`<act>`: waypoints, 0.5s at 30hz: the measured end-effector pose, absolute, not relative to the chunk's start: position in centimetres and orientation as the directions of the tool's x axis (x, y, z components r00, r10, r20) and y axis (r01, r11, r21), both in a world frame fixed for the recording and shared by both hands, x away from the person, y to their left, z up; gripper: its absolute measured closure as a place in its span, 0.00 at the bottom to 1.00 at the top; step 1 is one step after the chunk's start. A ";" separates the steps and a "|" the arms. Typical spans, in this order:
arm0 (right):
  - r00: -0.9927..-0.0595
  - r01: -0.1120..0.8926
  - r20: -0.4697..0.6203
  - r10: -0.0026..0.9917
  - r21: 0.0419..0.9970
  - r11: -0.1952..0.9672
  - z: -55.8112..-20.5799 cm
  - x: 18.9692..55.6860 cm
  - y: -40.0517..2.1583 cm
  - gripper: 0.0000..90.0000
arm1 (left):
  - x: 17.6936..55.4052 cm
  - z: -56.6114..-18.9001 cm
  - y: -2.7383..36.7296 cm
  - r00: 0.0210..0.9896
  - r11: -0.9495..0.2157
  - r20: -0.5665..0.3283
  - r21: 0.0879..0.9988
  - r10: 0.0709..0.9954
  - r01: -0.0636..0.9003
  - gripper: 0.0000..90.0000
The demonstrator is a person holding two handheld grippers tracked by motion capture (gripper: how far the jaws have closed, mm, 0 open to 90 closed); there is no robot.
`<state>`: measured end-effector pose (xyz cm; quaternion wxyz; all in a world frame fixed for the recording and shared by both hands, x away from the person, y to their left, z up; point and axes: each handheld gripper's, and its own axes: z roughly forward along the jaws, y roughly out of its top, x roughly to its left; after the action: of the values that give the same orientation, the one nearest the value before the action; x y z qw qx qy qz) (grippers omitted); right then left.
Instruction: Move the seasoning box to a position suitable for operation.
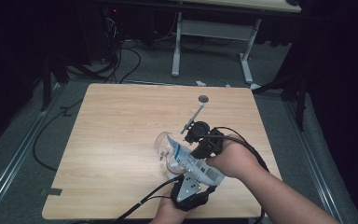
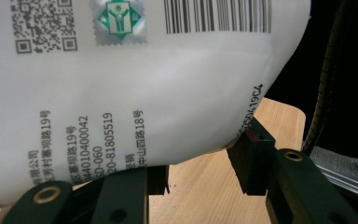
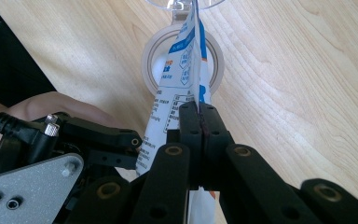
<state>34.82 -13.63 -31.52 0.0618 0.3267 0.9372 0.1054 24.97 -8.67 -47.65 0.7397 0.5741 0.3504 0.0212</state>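
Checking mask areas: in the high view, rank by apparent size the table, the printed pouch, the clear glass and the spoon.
1. table
2. printed pouch
3. spoon and clear glass: too close in apparent size to rank; the pouch covers part of the glass.

A light wood-grain counter [image 1: 121, 140] with rounded corners stands on a grey carpeted floor [image 1: 23, 154]. The room is dim — both sides and the far corners fall into near black. Beyond the counter stands a second table [image 1: 242, 4] with a pale top on white metal legs [image 1: 176, 51], its feet flat on the floor. Black cables [image 1: 121, 60] loop over the carpet at the far left, near dark equipment where a small red light [image 1: 115, 10] glows. A metal rail [image 1: 14, 163] runs along the floor on the left — another runs on the right.
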 end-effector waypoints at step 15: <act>-0.780 0.599 -0.045 0.625 0.236 0.765 -31.8 34.9 -13.6 1.00 | 24.9 -47.7 -8.8 0.750 0.343 -0.500 0.861 0.433 0.375 0.69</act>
<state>34.94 -13.61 -31.77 0.0604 0.3264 0.9375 0.1047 24.93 -8.75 -47.70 0.7397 0.5727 0.3527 0.0195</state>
